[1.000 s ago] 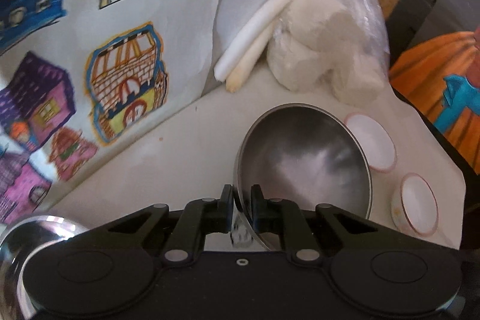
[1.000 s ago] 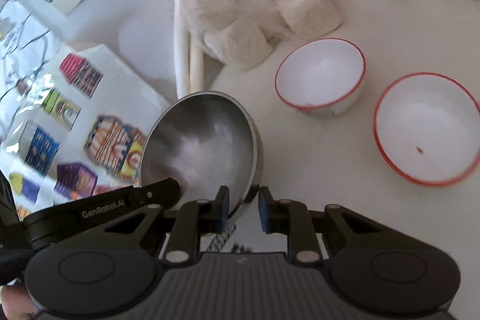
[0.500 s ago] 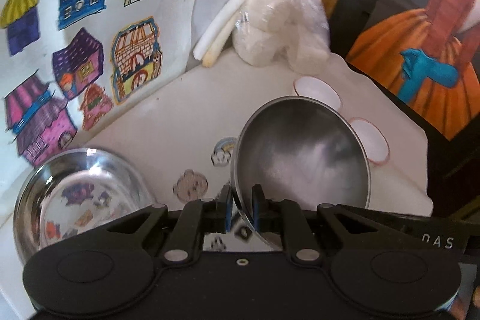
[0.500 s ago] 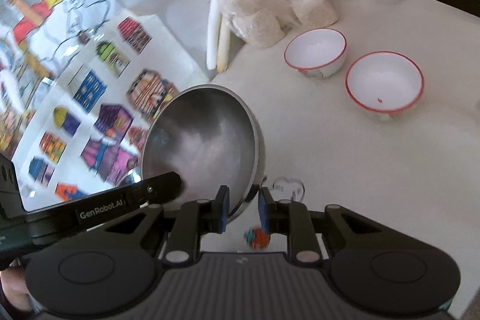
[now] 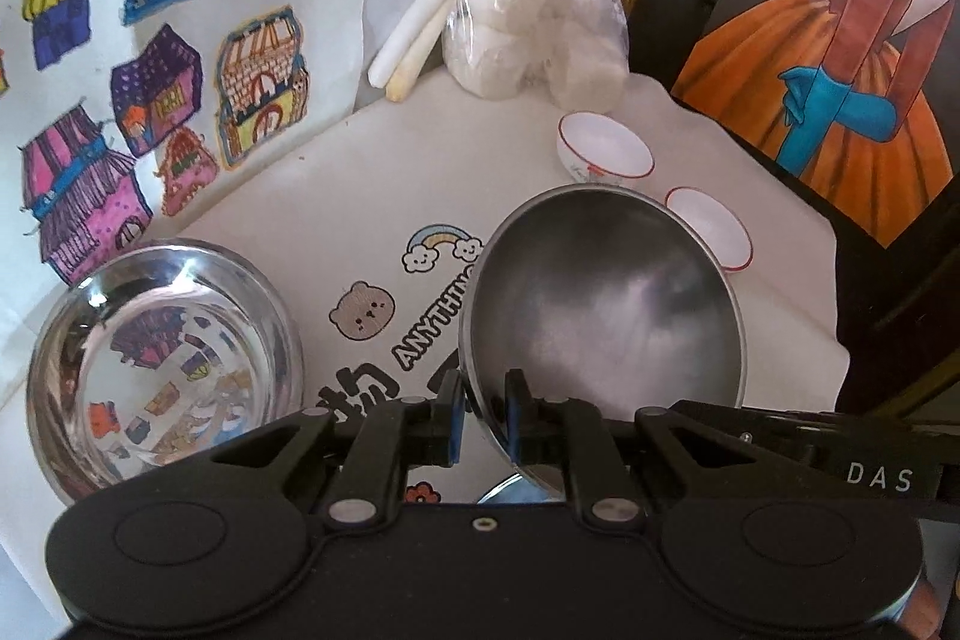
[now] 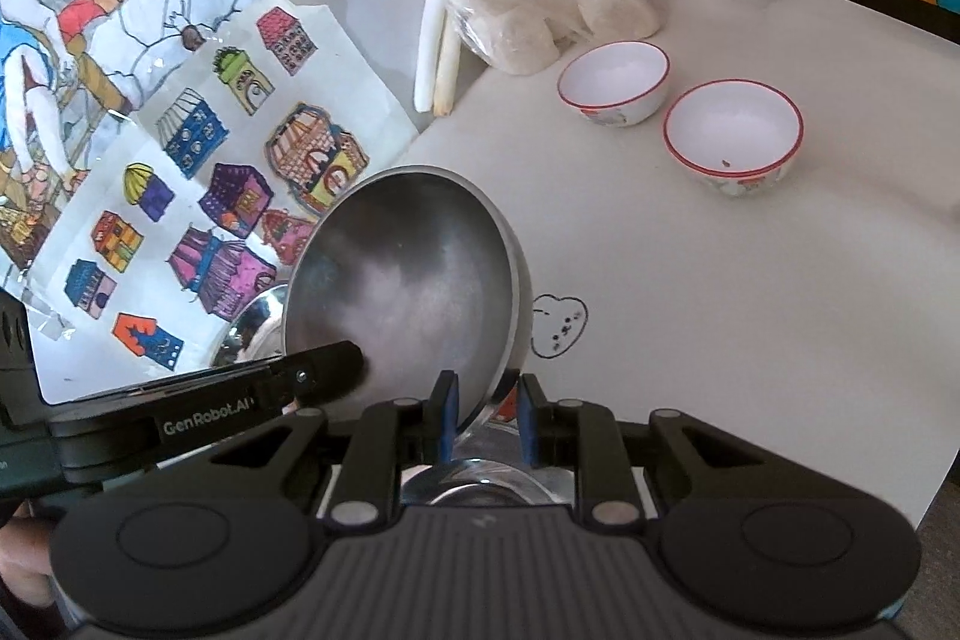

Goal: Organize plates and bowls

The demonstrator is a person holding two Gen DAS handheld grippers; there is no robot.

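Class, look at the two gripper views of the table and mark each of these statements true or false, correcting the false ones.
1. Both grippers pinch the rim of the same dull metal bowl. True: the left gripper and the right gripper each clamp its edge.
2. That bowl sits flat on the table. False: it is held tilted, its opening facing the cameras.
3. Two white bowls with red rims, the nearer and the farther, stand side by side. True.
4. The white bowls are stacked. False: they stand apart, each on the tablecloth.
5. A shiny metal dish lies on the table. True.
6. The plastic bag is inside a bowl. False: it lies on the table near the wall.
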